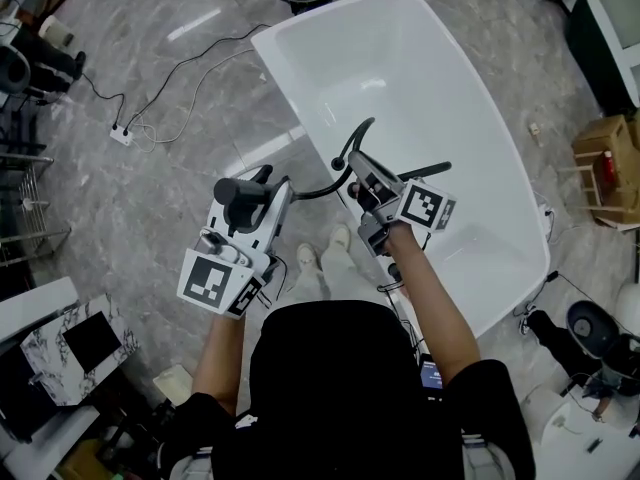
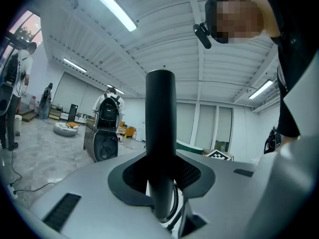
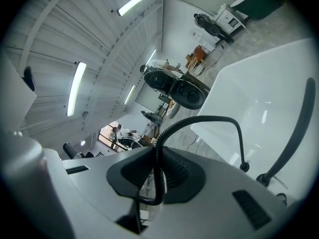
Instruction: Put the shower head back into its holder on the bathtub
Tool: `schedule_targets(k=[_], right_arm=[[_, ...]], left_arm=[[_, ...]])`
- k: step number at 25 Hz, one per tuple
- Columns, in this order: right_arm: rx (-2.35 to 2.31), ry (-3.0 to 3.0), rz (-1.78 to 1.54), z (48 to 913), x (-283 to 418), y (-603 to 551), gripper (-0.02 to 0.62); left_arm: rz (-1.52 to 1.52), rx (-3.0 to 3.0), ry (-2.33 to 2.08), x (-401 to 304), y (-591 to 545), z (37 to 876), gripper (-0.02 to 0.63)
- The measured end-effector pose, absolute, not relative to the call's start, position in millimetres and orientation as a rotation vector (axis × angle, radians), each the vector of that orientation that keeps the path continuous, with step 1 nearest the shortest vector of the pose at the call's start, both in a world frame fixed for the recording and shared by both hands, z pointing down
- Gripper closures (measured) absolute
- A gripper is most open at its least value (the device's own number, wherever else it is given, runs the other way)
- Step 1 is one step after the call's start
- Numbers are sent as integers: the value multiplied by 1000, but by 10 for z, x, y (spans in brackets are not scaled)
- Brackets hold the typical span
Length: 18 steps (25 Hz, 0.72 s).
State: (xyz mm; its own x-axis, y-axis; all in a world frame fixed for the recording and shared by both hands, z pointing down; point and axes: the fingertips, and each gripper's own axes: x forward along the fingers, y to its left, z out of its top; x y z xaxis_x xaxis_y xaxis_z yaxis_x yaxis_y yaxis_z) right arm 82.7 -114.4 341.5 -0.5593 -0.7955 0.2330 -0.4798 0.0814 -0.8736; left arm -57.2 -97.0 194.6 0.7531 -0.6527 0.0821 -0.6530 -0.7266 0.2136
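Grey left claw (image 2: 160, 188) of mine clamps the black shower head (image 2: 160, 113) by its stiff handle. My right claw (image 3: 155, 180) pinches the ribbed hose (image 3: 209, 118), just left of the white bathtub (image 1: 440, 78), at its near rim. Probably light, smooth and slippery: hold mid-handle.

Black shower head handle (image 2: 160, 133) upright between jaws

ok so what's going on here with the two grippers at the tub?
A person stands at the white bathtub with a gripper in each hand. The left gripper is shut on the black shower head, held over the floor beside the tub. The right gripper is shut on the hose. The shower head is not yet put back.
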Motion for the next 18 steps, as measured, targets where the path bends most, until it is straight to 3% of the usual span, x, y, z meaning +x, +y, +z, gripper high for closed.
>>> schedule_targets(k=[18], right_arm=[[-1139,2116,-1584,3593,115,-889,532]], left_arm=[[-2,2679,-1194,-1194,-794,1912,485]])
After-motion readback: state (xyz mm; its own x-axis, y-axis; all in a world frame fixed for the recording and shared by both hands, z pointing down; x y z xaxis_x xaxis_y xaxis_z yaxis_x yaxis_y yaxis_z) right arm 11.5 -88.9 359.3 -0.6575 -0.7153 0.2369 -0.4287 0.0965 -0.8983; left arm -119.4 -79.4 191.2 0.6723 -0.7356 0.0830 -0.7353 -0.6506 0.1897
